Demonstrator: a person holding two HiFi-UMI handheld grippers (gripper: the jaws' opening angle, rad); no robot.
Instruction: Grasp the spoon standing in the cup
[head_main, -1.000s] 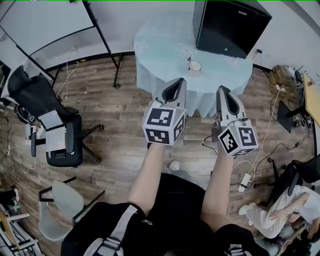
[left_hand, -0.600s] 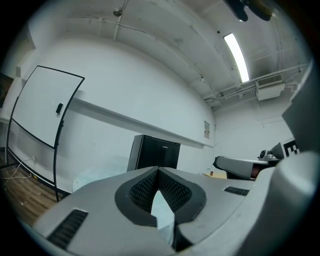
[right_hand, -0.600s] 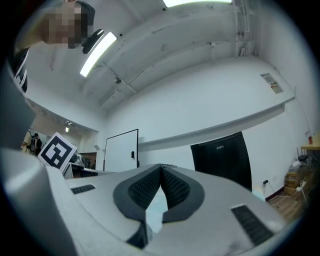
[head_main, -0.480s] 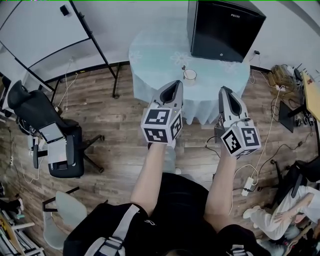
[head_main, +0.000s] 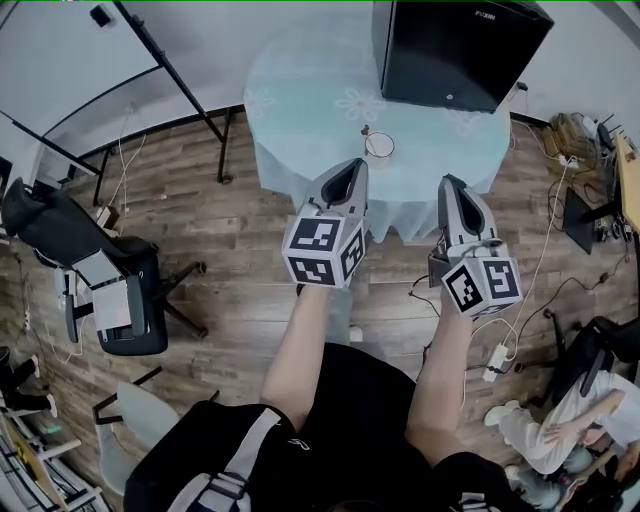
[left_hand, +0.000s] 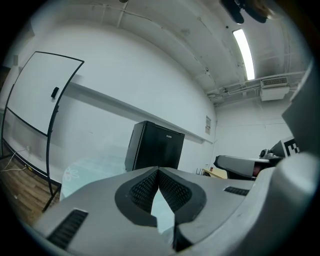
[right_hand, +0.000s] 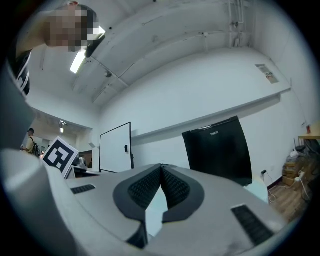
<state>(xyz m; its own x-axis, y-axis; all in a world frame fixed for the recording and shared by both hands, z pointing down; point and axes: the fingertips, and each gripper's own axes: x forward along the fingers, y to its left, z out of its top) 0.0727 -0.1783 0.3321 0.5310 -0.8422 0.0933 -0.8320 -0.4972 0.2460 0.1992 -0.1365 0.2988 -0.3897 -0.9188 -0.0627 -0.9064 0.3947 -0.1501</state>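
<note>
Spoon (head_main: 366, 132) and cup (head_main: 379, 146) sit far ahead of both grippers, the spoon standing upright in the white cup at its left side. Nearest the camera, the person's bare forearms reach forward over black clothing. The left gripper (head_main: 351, 170) and the right gripper (head_main: 447, 186) are held side by side above the wooden floor (head_main: 230, 270), each carrying its marker cube at the rear and pointing toward the table. The left gripper's ribbed pads (left_hand: 145, 189) are pressed together with nothing between them, and the right gripper's pads (right_hand: 144, 187) likewise meet along their length and hold nothing. On the floor, a black office chair (head_main: 95, 285) stands at the left and a white power strip (head_main: 493, 361) lies at the right, where another person (head_main: 555, 430) sits low down. Beyond the grippers' tips is the round table with its pale blue cloth (head_main: 300, 105); the cup is on the tabletop toward its near edge, about midway across, and well apart from both grippers. A black mini fridge (head_main: 450, 45) rises at the tabletop's far right edge, and a whiteboard on a black stand (head_main: 60, 55) is at the far left.
</note>
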